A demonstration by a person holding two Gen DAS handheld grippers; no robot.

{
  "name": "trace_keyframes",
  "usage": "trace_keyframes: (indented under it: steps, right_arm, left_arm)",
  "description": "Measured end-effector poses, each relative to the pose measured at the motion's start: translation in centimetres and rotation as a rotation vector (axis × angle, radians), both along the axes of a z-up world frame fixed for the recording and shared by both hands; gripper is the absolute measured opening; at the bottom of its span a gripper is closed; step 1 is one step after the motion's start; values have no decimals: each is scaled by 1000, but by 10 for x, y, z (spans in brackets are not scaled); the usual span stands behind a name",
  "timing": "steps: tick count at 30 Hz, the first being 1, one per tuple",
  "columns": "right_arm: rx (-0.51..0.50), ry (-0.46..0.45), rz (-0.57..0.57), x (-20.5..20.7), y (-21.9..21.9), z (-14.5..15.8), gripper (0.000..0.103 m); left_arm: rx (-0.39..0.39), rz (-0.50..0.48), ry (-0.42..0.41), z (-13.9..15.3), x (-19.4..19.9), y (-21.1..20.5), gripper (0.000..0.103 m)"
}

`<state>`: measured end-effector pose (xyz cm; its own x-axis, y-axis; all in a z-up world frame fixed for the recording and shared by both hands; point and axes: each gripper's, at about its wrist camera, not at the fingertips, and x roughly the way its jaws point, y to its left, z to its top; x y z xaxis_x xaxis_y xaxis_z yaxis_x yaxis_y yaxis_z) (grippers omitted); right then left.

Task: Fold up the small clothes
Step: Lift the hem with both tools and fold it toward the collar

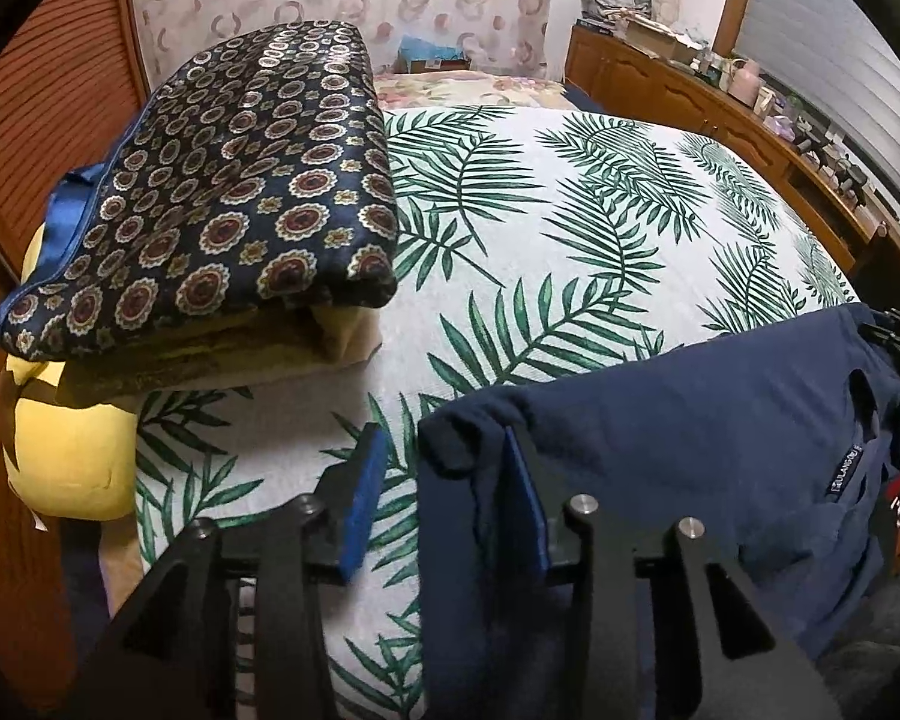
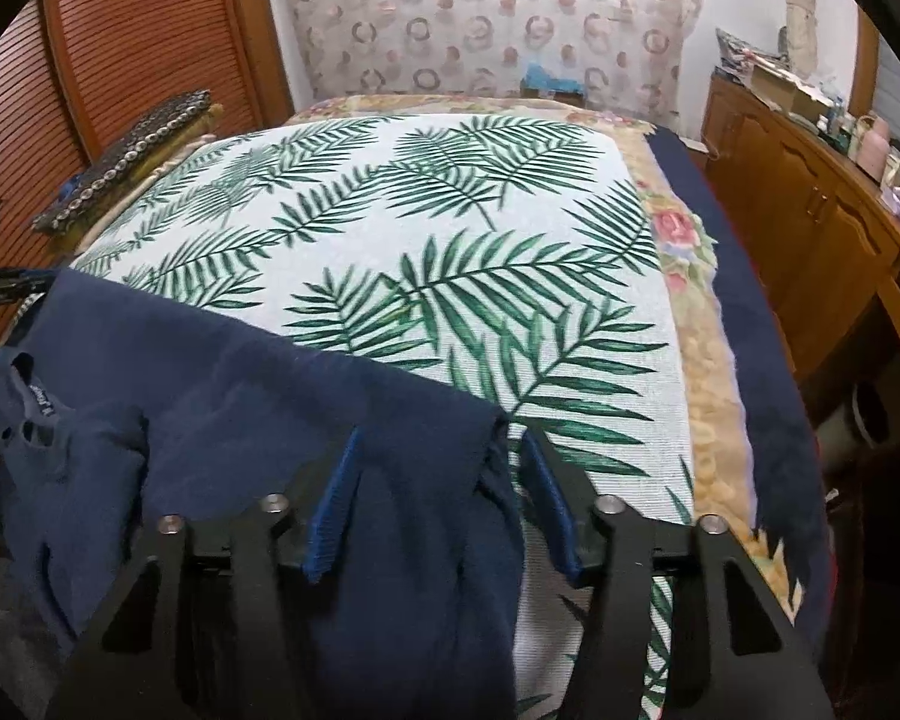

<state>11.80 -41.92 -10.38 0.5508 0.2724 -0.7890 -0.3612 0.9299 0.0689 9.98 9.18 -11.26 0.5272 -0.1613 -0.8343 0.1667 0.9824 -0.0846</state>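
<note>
A navy blue garment (image 1: 690, 420) lies on the near edge of the palm-leaf bed cover (image 1: 570, 210), its neck label (image 1: 843, 474) facing up. In the left wrist view my left gripper (image 1: 441, 432) stands open at the garment's left corner. The cloth edge rests against the right pad (image 1: 525, 498), and bare cover shows beside the left pad. In the right wrist view the same garment (image 2: 240, 390) has its right corner between the jaws of my right gripper (image 2: 441, 432). A strip of cover shows by the right pad (image 2: 546, 504), so the jaws stand open around the cloth.
A folded dark patterned cloth (image 1: 210, 198) tops a stack at the left of the bed, above a yellow cushion (image 1: 72, 450). A cluttered wooden sideboard (image 2: 810, 210) runs along the right. A slatted wooden door (image 2: 120, 60) is at the left.
</note>
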Motion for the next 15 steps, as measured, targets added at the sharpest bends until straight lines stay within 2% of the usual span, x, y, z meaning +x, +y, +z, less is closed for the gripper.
trace_keyframes:
  steps: [1, 2, 3, 4, 5, 6, 8, 9, 11, 15]
  right_arm:
    - [-1, -1, 6, -1, 1, 0, 42]
    - [13, 5, 16, -1, 1, 0, 31]
    - [37, 17, 25, -1, 1, 1, 24]
    - [65, 32, 37, -1, 1, 1, 15]
    - [66, 26, 44, -3, 3, 2, 13]
    - [67, 22, 56, -5, 6, 3, 12]
    - [98, 15, 72, -10, 9, 7, 10]
    - [109, 7, 73, -12, 9, 10, 10]
    - [129, -26, 76, -21, 9, 22, 9]
    - [165, -108, 69, -43, 5, 57, 8]
  left_arm:
    - [1, -1, -3, 0, 0, -2, 39]
    - [-2, 2, -4, -1, 1, -2, 39]
    - [-5, 5, -5, -1, 1, -2, 39]
    - [-4, 3, -8, -2, 0, -3, 36]
    - [-8, -11, -16, -2, -1, -4, 31]
    - [-23, -27, -17, -2, -3, -7, 21]
    - [-17, -37, -25, -2, -7, -12, 13]
    - [-14, -44, -30, -1, -9, -15, 5]
    - [-13, -39, -56, 5, -17, -18, 3]
    - [-86, -4, -174, 39, -48, -15, 2]
